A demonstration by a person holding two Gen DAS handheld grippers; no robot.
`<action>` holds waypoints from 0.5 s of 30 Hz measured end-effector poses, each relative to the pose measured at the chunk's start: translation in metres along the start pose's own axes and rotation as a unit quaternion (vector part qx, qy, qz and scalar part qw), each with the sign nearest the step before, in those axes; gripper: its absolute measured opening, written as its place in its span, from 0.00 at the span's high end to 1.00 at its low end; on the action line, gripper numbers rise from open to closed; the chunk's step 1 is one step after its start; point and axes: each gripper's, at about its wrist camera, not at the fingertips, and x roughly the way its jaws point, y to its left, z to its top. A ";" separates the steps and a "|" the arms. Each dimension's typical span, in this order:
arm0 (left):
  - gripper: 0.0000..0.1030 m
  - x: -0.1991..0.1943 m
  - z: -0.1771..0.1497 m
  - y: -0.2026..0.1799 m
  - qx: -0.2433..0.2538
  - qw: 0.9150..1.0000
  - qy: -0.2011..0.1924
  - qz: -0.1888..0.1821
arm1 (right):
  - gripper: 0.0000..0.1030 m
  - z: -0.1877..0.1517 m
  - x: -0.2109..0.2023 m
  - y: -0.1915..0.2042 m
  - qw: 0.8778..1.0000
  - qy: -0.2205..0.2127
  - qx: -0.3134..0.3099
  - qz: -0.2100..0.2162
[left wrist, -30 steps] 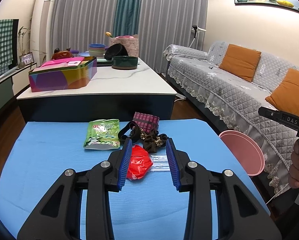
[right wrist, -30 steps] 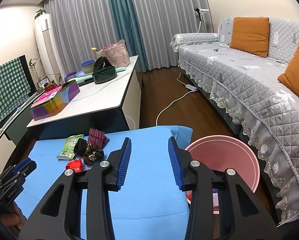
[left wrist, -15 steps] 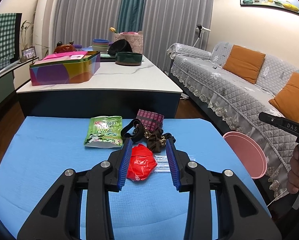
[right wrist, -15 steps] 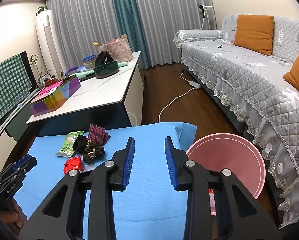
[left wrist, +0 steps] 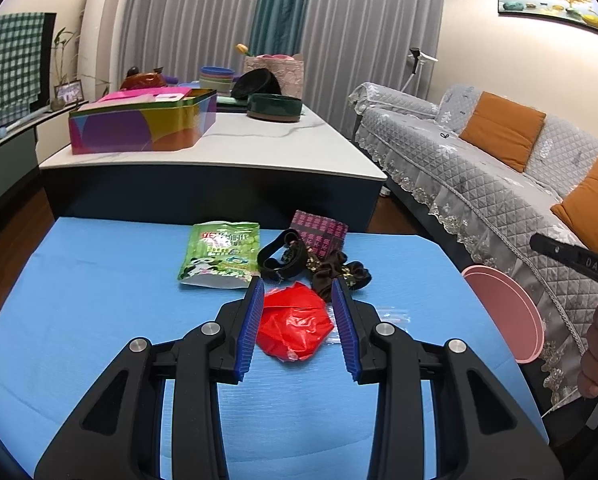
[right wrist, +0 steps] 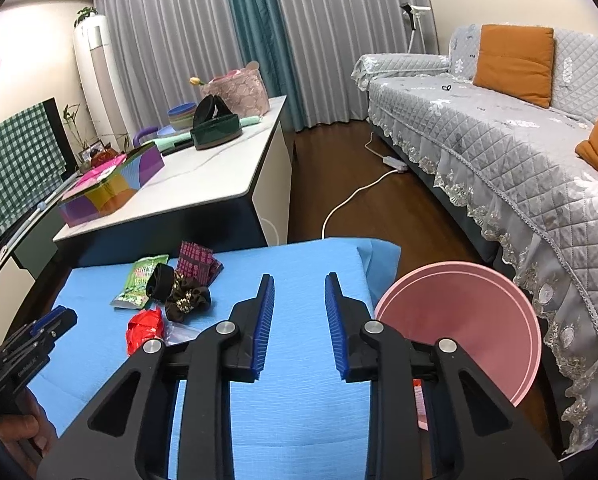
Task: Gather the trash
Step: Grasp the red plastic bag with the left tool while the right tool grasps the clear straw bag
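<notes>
A crumpled red plastic bag (left wrist: 295,322) lies on the blue mat (left wrist: 99,300), on a clear plastic sheet (left wrist: 391,316). My left gripper (left wrist: 297,286) is open, its blue pads on either side of the red bag. Beyond it lie a green snack pouch (left wrist: 221,254), a dark red patterned packet (left wrist: 319,234), a black band (left wrist: 277,256) and a brown scrunchie (left wrist: 339,274). My right gripper (right wrist: 299,282) is open and empty over the mat's right part. A pink bin (right wrist: 471,320) stands off the mat's right edge. The red bag (right wrist: 145,328) also shows in the right wrist view.
A white-topped counter (left wrist: 259,144) behind the mat carries a colourful tin (left wrist: 139,124), bowls and a basket. A grey quilted sofa (left wrist: 499,184) with orange cushions runs along the right. A white cable (right wrist: 351,196) lies on the wooden floor.
My left gripper has moved forward so its pads now flank the red bag. My right gripper's jaws have narrowed a little and it has shifted slightly.
</notes>
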 end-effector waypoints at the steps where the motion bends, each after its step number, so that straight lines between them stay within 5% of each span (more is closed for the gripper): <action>1: 0.66 0.002 0.000 0.002 -0.001 1.000 0.001 0.001 | 0.74 -0.001 0.002 0.001 1.000 0.003 -0.001 0.001; 15: 0.66 0.038 -0.012 0.025 -0.035 0.999 0.034 0.020 | 0.74 -0.020 0.055 0.032 0.997 0.051 -0.029 0.041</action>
